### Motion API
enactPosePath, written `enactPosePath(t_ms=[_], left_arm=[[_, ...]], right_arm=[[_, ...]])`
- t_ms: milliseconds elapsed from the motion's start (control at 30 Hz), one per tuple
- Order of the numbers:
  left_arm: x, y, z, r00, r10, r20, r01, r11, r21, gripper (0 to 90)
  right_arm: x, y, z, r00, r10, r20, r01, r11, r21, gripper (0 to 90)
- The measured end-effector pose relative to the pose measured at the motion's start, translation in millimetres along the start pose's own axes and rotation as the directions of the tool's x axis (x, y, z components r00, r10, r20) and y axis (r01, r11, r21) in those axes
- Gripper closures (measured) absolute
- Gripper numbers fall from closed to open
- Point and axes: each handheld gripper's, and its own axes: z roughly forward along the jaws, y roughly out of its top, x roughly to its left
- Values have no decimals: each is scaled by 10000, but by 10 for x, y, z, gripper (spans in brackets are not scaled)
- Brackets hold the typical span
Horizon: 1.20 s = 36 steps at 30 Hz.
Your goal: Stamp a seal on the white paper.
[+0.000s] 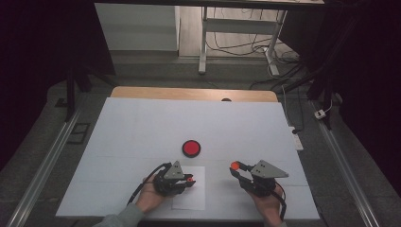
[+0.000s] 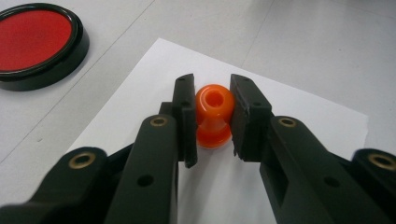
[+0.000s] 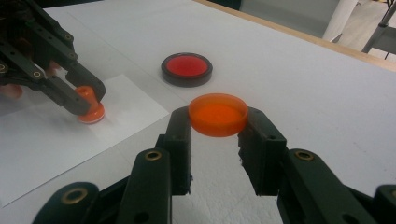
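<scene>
black hand-held gripper (image 2: 213,119) jaws, brass rivets, grey sleeve (image 1: 124,216)

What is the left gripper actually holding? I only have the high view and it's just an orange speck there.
Observer: In the left gripper view, the left gripper is shut on a small orange stamp, knob-shaped with a hole in its top.
Operator: Is it lifted?
Observer: No. In the right gripper view its flared base rests on the white paper sheet.
Operator: And the right gripper?
Observer: The right gripper is shut on an orange round lid, held flat above the table.
Operator: The red disc on the table?
Observer: It is a red ink pad in a black round case, uncovered, lying beyond the lid and apart from it.
</scene>
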Motion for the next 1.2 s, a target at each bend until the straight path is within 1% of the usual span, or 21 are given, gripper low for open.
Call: enactPosePath(t_ms=[233,400,467,533,733,900,967,1200], left_arm=[[0,-19,0,10000,-28,-23,28,9999,-111,736],[2,-15,-1,10000,-19,-11,19,10000,-79,736],[0,-9,-1,10000,55,-21,-55,10000,-31,737],[-5,-15,1,10000,15,-28,-15,10000,-96,736],[-12,-4,2,10000,35,-75,-36,10000,-31,736],[-9,-21,-1,10000,49,-73,-49,9999,-103,737],[-8,-33,2,10000,-51,-55,50,9998,-217,737],[-10,-43,0,10000,-14,-81,12,9997,-254,737]], right_arm=[[5,3,-2,10000,16,7,-16,10000,9,645],[8,4,1,10000,6,8,-6,10000,19,645],[9,4,2,10000,16,12,-16,10000,22,645],[10,4,3,10000,10,8,-11,10000,30,645],[6,5,-2,10000,10,29,-10,10000,13,645],[12,8,1,10000,7,27,-7,10000,21,645],[12,7,3,10000,3,28,-3,10000,28,645],[12,7,1,10000,1,28,-2,10000,32,645]])
